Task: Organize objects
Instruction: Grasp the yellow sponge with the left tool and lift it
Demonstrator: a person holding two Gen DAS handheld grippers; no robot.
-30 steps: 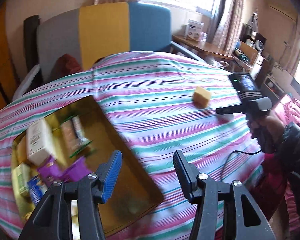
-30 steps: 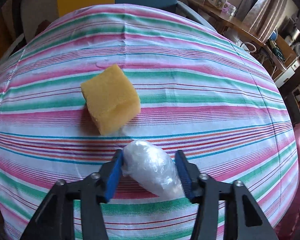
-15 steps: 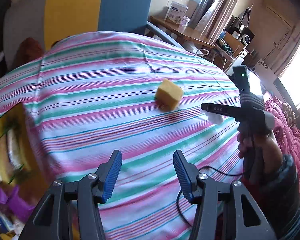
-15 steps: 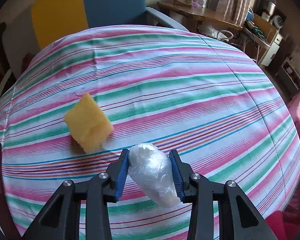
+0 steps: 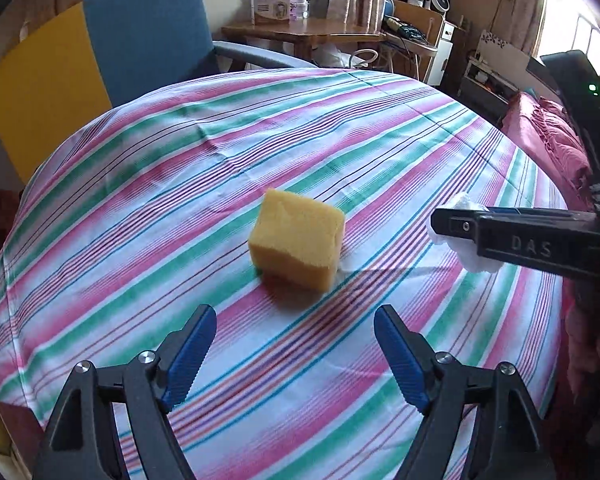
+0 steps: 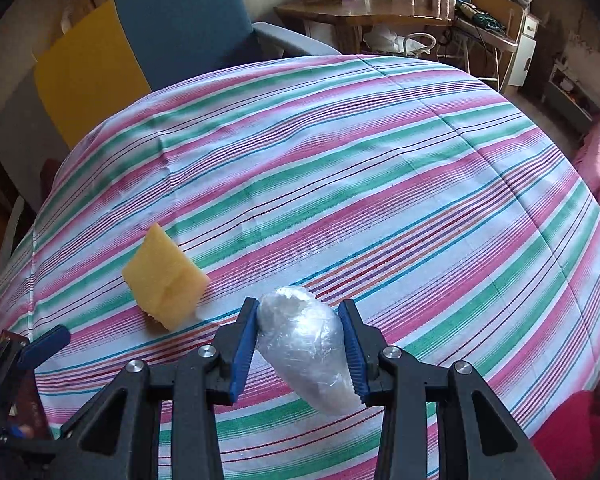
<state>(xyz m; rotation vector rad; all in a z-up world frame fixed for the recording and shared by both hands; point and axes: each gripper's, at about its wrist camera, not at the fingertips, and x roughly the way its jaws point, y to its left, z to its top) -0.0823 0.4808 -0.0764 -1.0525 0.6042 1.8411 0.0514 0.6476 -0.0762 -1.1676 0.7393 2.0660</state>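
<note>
A yellow sponge block lies on the striped tablecloth. My left gripper hovers just short of it, jaws opening wide, with nothing between them. My right gripper is shut on a white lump wrapped in clear plastic, held above the cloth to the right of the sponge. In the left wrist view the right gripper shows side-on at the right, the white lump peeking out around its fingers. A blue finger pad of the left gripper shows at the right wrist view's left edge.
A box corner shows at the lower left edge. Behind the table stands a chair with yellow and blue panels. Further back are a wooden side table with a carton, and a pink-covered bed at the right.
My left gripper swung from over the box of items to the sponge and its jaws spread wider. My right gripper lifted the wrapped lump and drifted right of the sponge.
</note>
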